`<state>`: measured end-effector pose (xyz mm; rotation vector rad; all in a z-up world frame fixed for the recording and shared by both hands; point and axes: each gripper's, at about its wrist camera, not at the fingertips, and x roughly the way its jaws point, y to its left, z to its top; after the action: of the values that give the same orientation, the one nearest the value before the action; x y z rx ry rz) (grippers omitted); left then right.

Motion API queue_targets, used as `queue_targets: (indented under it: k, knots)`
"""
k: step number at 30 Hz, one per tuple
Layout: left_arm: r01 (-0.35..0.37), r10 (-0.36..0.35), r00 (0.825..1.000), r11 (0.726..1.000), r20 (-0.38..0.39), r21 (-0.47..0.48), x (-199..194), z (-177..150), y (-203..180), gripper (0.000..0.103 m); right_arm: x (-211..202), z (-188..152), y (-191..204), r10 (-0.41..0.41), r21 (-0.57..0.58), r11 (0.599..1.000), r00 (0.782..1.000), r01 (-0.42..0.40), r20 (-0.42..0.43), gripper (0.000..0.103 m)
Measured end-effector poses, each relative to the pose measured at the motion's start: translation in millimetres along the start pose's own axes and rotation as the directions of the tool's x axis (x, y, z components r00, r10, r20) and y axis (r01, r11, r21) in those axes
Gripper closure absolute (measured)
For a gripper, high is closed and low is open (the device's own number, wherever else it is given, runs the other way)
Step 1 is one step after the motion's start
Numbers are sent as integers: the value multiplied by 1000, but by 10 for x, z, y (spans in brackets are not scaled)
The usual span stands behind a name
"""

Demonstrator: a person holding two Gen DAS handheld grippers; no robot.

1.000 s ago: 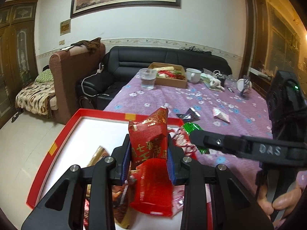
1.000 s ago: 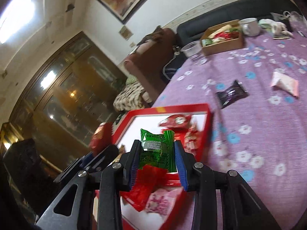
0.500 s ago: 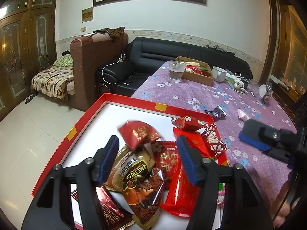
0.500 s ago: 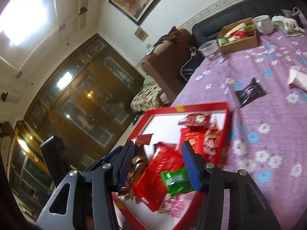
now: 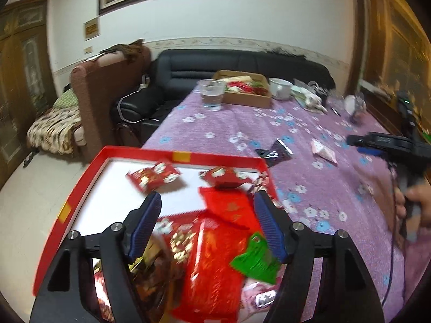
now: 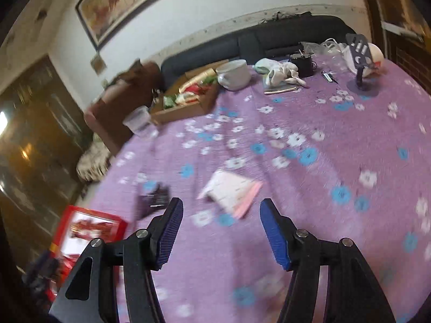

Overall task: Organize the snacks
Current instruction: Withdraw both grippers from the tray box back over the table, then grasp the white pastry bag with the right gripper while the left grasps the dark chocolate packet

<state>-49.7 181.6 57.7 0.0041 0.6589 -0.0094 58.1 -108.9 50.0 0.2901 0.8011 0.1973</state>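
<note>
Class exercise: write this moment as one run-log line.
left gripper: opening, empty, over red tray | right gripper: opening, empty, facing pink packet | dark packet: on tablecloth

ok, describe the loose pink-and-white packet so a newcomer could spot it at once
On the purple floral tablecloth, look beyond the red tray toward the table's middle. Two loose packets lie there side by side: the pink-and-white packet is the pale, flat one, right of the dark wrapper in the right wrist view.

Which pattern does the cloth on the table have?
The tablecloth is purple with white and blue flowers; the right wrist view shows it best.
</note>
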Motion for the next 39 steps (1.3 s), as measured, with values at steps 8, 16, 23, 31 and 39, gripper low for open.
queue_targets:
  k: [8, 16, 23, 31, 39]
  knots:
    - [1, 0, 1000, 995, -17, 96, 11, 240, -94, 29, 701, 104, 222, -12, -323, 946, 989, -37, -147, 41]
    - [40, -29, 998, 971, -50, 237, 144, 467, -366, 29, 1042, 184, 228, -136, -367, 927, 980, 73, -147, 68]
    - [89, -54, 991, 953, -126, 290, 472, 711, -585, 29, 711, 150, -196, -108, -176, 982, 962, 65, -250, 88]
    - [132, -67, 979, 925, -190, 356, 921, 966, -771, 29, 182, -178, -691, 179, 33, 983, 915, -179, -362, 52]
    - [216, -30, 949, 784, -312, 582, 1465, 894, -1203, 29, -33, -313, -624, 85, -157, 974, 907, -163, -414, 30]
